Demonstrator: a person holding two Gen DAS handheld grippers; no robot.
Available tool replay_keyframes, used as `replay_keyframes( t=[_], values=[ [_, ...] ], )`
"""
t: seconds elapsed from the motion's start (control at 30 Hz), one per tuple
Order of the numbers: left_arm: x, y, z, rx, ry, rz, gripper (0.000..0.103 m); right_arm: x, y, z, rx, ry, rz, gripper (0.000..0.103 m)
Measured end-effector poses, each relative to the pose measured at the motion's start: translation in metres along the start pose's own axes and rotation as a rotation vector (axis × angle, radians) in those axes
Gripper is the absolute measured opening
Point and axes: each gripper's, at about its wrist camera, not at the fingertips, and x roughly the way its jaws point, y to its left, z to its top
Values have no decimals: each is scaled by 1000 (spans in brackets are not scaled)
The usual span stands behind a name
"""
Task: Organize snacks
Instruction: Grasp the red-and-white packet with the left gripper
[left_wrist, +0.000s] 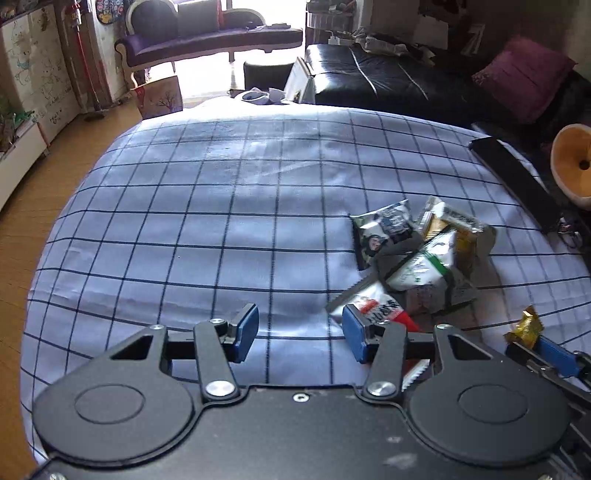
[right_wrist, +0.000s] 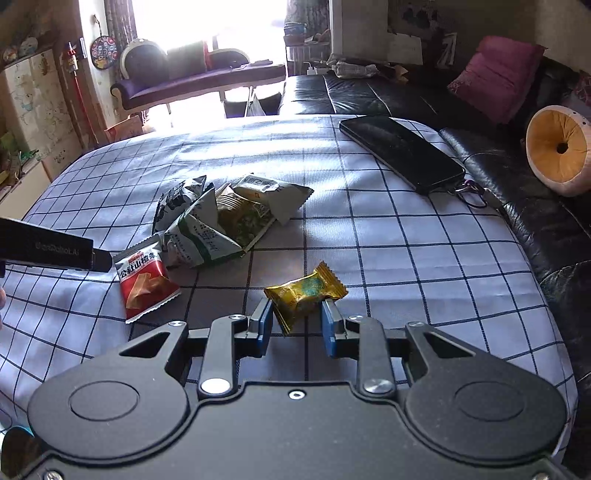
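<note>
The small gold foil-wrapped candy (right_wrist: 306, 295) sits between the blue pads of the right gripper (right_wrist: 297, 326), its long axis running across the jaws, which are narrowed onto its wrapper. It appears raised just off the checked blue-and-white cloth of the tabletop (right_wrist: 406, 258), towards its near edge. The left gripper (left_wrist: 300, 334) is partly open and empty, just beside the red-and-white snack packet (left_wrist: 373, 308), the nearest of the green-and-white packets (left_wrist: 424, 258) piled near the right edge.
</note>
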Motion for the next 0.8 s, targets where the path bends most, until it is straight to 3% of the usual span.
replay_keyframes(
  t=[0.17, 0.4, 0.57, 0.8],
  values=[
    [0, -24, 6, -6, 66, -97, 52, -4, -9, -1, 24, -1, 3, 37],
    [21, -59, 7, -4, 86, -38, 53, -8, -16, -4, 28, -2, 8, 37],
    [28, -65, 1, 69, 68, 24, 55, -8, -20, -6, 22, 3, 10, 37],
    [21, -46, -12, 133, 71, 2, 58, -8, -25, -10, 23, 28, 30, 40]
  ],
)
